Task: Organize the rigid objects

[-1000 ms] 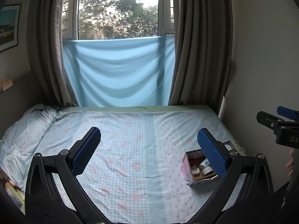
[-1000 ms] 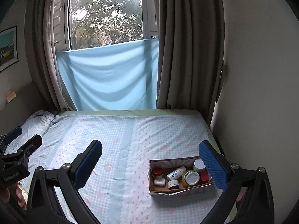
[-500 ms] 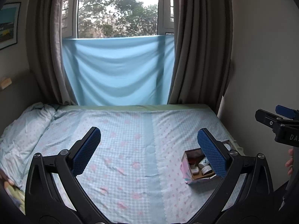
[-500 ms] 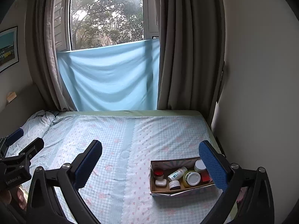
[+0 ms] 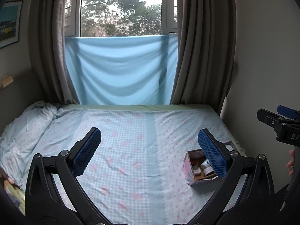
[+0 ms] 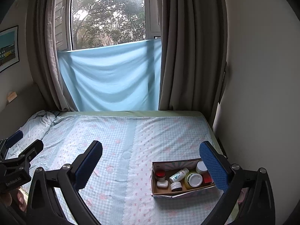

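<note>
A small open cardboard box point(image 6: 161, 192) sits on the bed near its right edge, holding several little jars and bottles: a red-lidded jar point(image 6: 160, 175), a white bottle point(image 6: 178, 175), a yellow jar with a white lid point(image 6: 193, 180). In the left wrist view the same box point(image 5: 188, 170) lies partly behind my right finger. My left gripper point(image 5: 149, 152) hangs open above the bed with nothing between its fingers. My right gripper point(image 6: 151, 166) is open too, held above the bed with the box low on its right side.
The bed point(image 6: 121, 136) has a light blue checked sheet with pink flowers, and a crumpled quilt point(image 5: 22, 129) at the left. Brown curtains point(image 6: 187, 56) and a blue cloth point(image 6: 112, 78) hang at the window behind. A wall point(image 6: 262, 93) closes the right side.
Both views have drifted slightly: the box sits a little lower and further right in each. Both grippers stay open and empty.
</note>
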### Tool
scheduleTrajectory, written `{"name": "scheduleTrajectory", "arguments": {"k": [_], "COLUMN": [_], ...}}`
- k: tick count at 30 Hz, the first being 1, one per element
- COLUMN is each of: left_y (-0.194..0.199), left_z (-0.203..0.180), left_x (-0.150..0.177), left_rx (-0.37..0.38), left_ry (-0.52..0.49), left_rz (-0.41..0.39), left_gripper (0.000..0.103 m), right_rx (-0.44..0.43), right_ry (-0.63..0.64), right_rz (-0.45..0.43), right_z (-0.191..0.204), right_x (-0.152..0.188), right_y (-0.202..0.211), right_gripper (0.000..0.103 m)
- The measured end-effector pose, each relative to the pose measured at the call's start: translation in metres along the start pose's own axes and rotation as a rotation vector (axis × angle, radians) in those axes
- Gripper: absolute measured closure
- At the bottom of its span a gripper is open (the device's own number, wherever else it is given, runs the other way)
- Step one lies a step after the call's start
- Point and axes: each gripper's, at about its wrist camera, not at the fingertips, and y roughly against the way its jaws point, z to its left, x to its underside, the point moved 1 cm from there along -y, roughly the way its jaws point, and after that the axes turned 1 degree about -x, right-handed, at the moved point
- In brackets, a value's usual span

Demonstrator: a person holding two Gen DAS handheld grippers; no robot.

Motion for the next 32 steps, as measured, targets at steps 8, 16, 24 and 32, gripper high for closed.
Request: {"name": "scheduleTrajectory", "arguments": {"k": [8, 16, 24, 32], "left_y": [-0.001, -0.0001, 0.005, 0.003], "left_z": [0.0015, 0.0007, 0.0053, 0.007], "left_x": [-0.0014, -0.0025, -0.0047, -0.005], "left_rx": [-0.006, -0.011, -0.082, -0.068], "left_ry": [0.002, 0.001, 0.022, 0.029], "left_rz": [-0.007, -0.027, -0.063, -0.069], "left_gripper": [0.0, 0.0, 0.0, 0.0], "right_rx": [0.001, 0.01, 0.017, 0.018], "right_ry": [-0.002, -0.002, -0.005, -0.009], "right_rz": [0.001, -0.007, -0.015, -0.018], "right_z": [0.0001, 0.0004, 0.0025, 0.0057], "right_x": [-0.0006, -0.0037, -0.0045, -0.0049], "right_y": [-0.001, -0.0034, -0.0035, -0.0029], "right_gripper": [0.0, 0.0, 0.0, 0.0]}}
